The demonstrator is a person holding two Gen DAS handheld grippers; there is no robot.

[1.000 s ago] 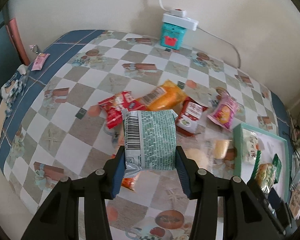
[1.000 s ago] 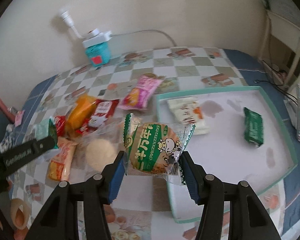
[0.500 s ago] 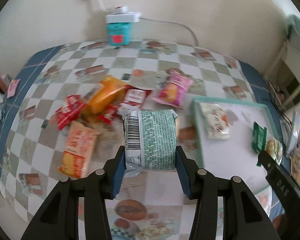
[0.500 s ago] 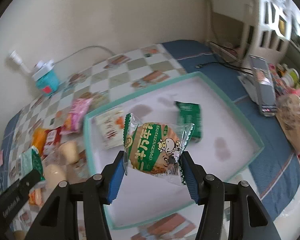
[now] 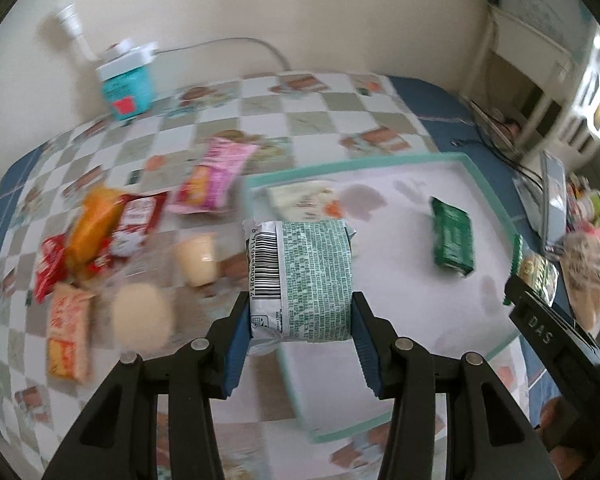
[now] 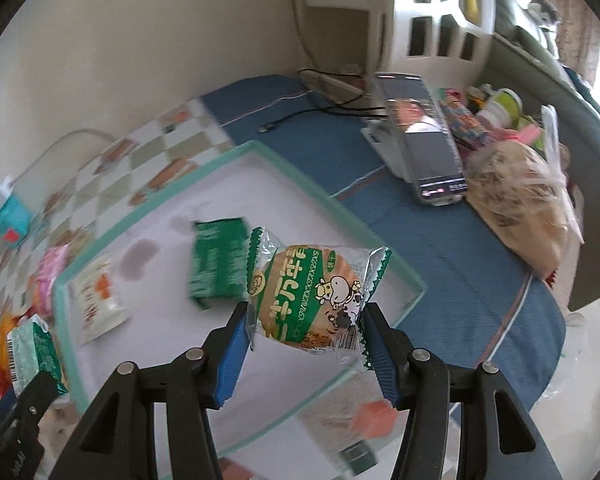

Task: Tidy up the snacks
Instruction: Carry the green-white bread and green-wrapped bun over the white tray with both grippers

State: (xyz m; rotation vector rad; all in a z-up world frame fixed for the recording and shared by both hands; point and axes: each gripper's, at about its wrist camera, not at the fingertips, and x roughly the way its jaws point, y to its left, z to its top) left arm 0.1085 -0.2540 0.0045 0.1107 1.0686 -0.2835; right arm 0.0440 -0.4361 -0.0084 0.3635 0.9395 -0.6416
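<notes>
We hold two snacks above the table. Left gripper is clamped on a green packet, barcode side up, over the near-left rim of the tray. Right gripper is clamped on a cow cracker, over the tray's right part.

In the tray: a white pack just beyond the left gripper, a dark green pack to its right.

Loose snacks lie left of the left gripper, pink pack and orange pack among them, blurred.
</notes>
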